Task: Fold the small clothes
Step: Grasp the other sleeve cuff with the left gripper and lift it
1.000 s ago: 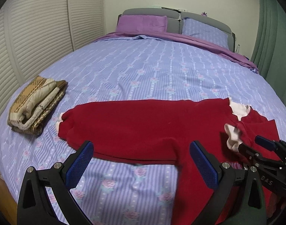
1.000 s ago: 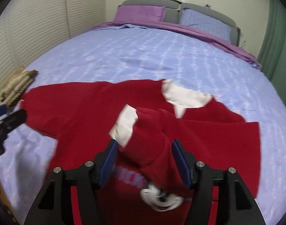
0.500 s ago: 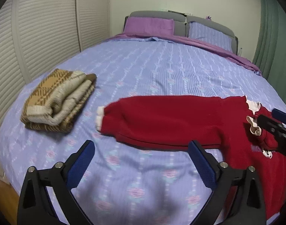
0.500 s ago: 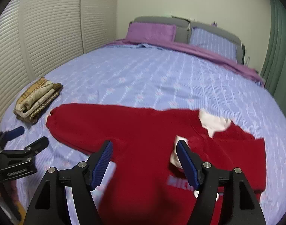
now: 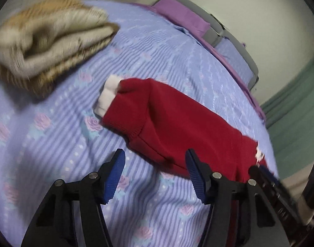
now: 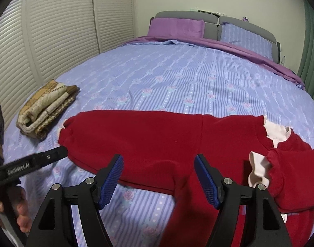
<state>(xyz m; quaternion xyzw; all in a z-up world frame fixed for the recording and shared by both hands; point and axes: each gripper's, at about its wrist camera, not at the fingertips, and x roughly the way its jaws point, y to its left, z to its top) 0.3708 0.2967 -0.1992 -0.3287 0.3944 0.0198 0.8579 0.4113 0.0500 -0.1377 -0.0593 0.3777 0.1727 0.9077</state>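
A red sweater (image 6: 157, 135) lies flat on the bed, its left sleeve stretched out toward a white cuff (image 5: 107, 96). The right sleeve is folded over the chest, its white cuff (image 6: 258, 170) showing. My left gripper (image 5: 155, 164) hovers at the left sleeve's lower edge, tilted. Its jaws are closing, the sleeve's hem lies just ahead between the tips, and the pads do not press on it. From the right wrist view, the left gripper (image 6: 58, 153) reaches the sleeve end. My right gripper (image 6: 159, 164) stands open above the sweater's middle, holding nothing.
A folded tan knitted piece (image 6: 45, 109) lies on the bed's left side, close to the sleeve cuff. The bedspread (image 6: 177, 78) is lilac with stripes and roses, and pillows (image 6: 177, 25) sit at the headboard. Louvred doors (image 6: 54, 30) stand left. A hand (image 6: 19, 207) holds the left gripper.
The left gripper swung left along the sleeve to its cuff end, rolled and narrowed its jaws. The right gripper let go of the folded right sleeve and moved left over the sweater's middle.
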